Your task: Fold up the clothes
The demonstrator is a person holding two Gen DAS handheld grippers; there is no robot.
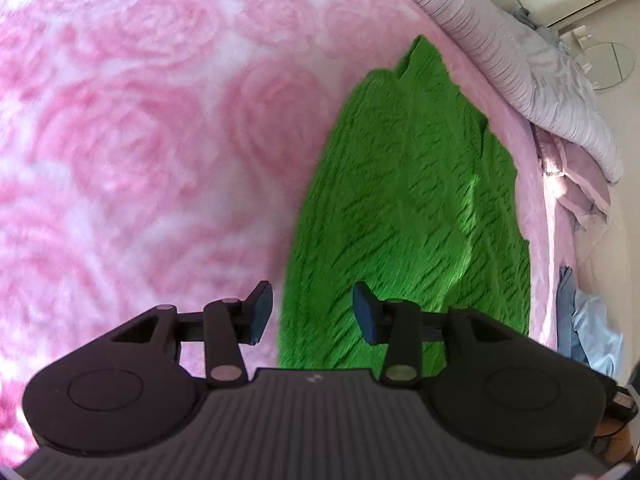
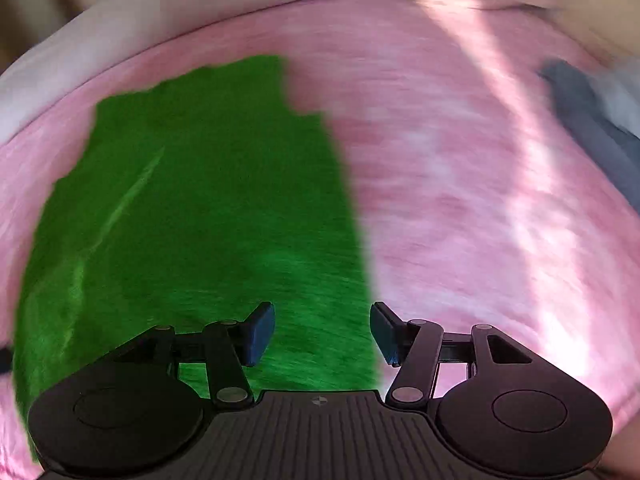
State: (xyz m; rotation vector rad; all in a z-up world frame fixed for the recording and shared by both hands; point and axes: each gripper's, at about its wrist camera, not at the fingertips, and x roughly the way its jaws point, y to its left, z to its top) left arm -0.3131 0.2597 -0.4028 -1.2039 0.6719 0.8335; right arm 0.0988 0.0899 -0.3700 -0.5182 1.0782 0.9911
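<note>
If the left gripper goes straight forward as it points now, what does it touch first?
Most likely the green cloth: the open left gripper points along that cloth's left edge on the pink blanket. Depth is unclear, so it could meet the blanket beside the edge instead.

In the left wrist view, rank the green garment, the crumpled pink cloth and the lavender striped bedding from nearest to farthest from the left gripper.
1. Green garment, just ahead of the open left gripper.
2. Crumpled pink cloth, right bed edge.
3. Lavender striped bedding, far upper right.
</note>
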